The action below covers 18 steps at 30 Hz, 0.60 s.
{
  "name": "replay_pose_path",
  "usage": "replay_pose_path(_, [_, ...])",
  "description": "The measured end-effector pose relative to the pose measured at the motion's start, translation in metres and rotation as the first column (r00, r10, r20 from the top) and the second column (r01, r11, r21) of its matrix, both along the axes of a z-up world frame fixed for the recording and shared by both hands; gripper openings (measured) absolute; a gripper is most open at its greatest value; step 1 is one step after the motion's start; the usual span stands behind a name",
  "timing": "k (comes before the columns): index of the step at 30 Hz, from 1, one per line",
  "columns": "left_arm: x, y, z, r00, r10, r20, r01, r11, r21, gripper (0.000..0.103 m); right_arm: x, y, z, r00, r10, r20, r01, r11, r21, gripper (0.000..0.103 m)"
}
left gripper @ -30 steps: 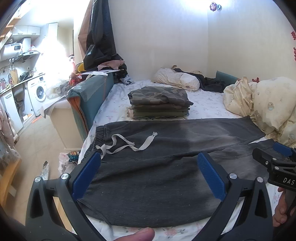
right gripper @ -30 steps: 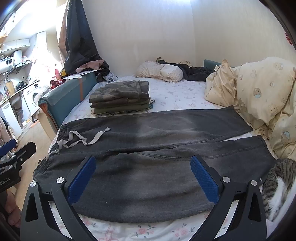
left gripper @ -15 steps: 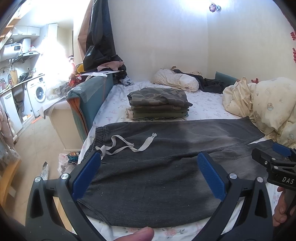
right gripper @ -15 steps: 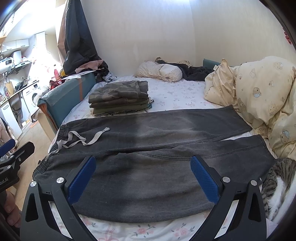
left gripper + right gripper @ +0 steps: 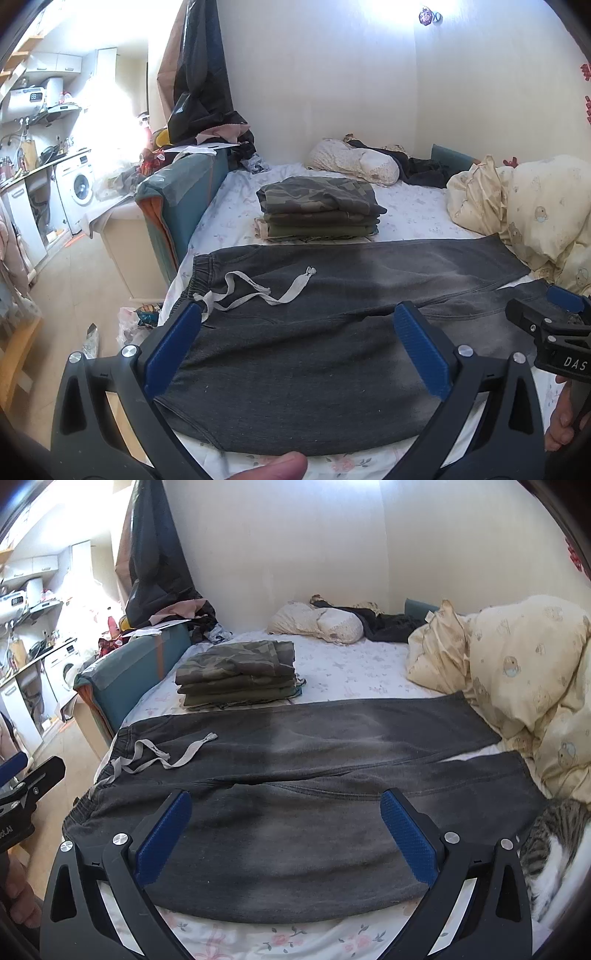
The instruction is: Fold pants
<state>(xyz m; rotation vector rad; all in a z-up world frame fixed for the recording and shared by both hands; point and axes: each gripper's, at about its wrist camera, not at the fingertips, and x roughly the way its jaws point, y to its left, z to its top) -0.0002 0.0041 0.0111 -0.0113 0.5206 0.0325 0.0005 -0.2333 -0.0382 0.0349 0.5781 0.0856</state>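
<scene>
The dark grey pants (image 5: pixel 332 295) are lying spread flat across the near part of the bed (image 5: pixel 417 210), waistband toward the bed's left edge and both legs running out to the right, the far leg just beside the cream duvet (image 5: pixel 517 672). The left gripper (image 5: pixel 299 347) is hovering above the seat of the pants with its jaws spread wide and nothing between them, and the right gripper (image 5: pixel 286 830) is hanging over the near leg in the same wide-open state, also empty. Judging from this, the fold itself is not begun: the person is lining up both tools over the laid-out garment, so the step in hand is the approach for the first fold, probably bringing one leg over the other. The next move is likely calling for each gripper to drop to the near edge of the fabric, one near the waistband (image 5: pixel 201 275) and one toward the cuff (image 5: pixel 521 775), and pinch only the top layer. The loose drawstring (image 5: pixel 266 288) is lying across the front and may need tucking, and the tabby cat (image 5: pixel 554 842) is resting just beside the near cuff, so the right side is wanting care. A stack of folded clothes (image 5: pixel 317 210) is sitting behind the pants.
</scene>
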Motion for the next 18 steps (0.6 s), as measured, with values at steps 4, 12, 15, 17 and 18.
replay_pose_path(4, [0.000,0.000,-0.001,1.000,0.000,-0.004,0.000,1.000,0.001,0.103,-0.002,0.000,0.001,1.000,0.006,0.005,-0.006,1.000,0.000,0.103])
replay_pose_path(12, [-0.002,0.003,-0.005,0.998,-0.037,-0.041,0.038,0.999,0.014,0.103,-0.001,-0.002,0.004,1.000,0.009,-0.002,-0.009,0.999,0.039,0.103])
replay_pose_path(15, [-0.001,0.018,0.001,0.994,-0.049,-0.101,0.046,0.999,-0.029,0.103,-0.003,-0.006,0.015,1.000,0.009,0.023,-0.011,0.997,0.073,0.103])
replay_pose_path(17, [-0.001,0.033,0.011,0.993,-0.022,-0.112,0.013,0.997,-0.074,0.103,-0.009,-0.009,0.024,0.998,0.001,0.067,-0.005,0.998,0.059,0.103])
replay_pose_path(18, [0.000,0.040,0.015,0.993,-0.006,-0.118,-0.003,0.997,-0.079,0.103,-0.012,-0.012,0.028,0.997,0.000,0.080,-0.005,0.998,0.059,0.103])
